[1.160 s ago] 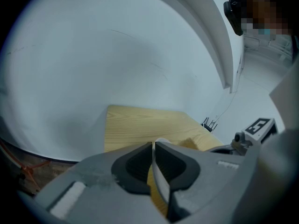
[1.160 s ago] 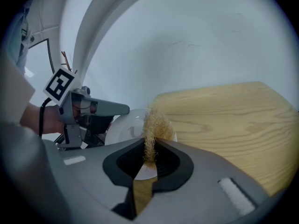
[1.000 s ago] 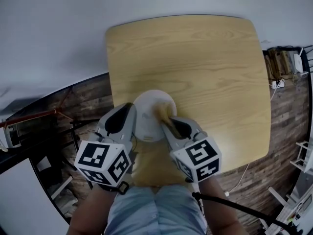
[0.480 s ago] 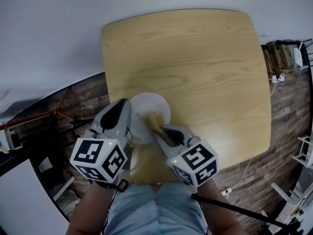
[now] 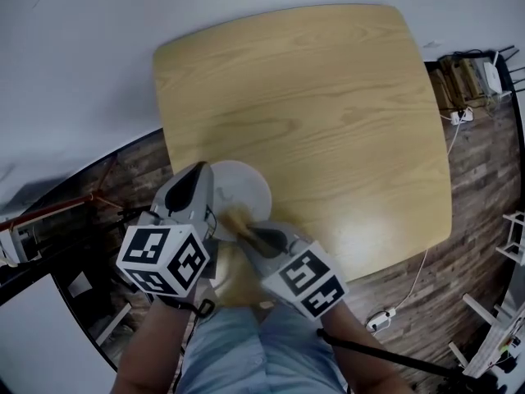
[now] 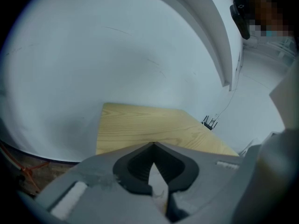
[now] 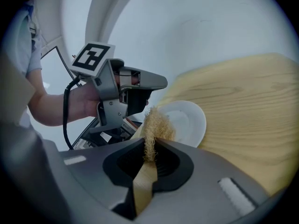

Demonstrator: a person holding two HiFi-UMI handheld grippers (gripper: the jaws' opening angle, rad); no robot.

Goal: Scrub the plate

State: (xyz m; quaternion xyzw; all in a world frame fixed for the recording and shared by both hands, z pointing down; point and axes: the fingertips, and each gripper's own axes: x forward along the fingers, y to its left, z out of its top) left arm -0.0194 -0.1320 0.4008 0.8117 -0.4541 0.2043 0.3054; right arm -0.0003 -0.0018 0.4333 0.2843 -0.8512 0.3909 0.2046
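Left gripper [image 6: 155, 169] clamped on rim of round white plate [image 7: 187, 121], lower left, likely steadying it; right gripper [image 7: 150, 157] pinches tan fibrous scrubber [image 7: 155, 124] over plate.

This looks like a work room or a test room, not a home kitchen. A pale wooden square table with round corners [image 5: 328, 97] stands next to a plain white wall [image 5: 82, 39] on a dark brown plank floor [image 5: 472, 212]. Off to one side, a white plug strip with wires [image 5: 461, 115] lies on the floor, a long thin white wire [image 5: 408, 295] runs across the planks, and white metal racks [image 5: 513, 249] stand at the edge.
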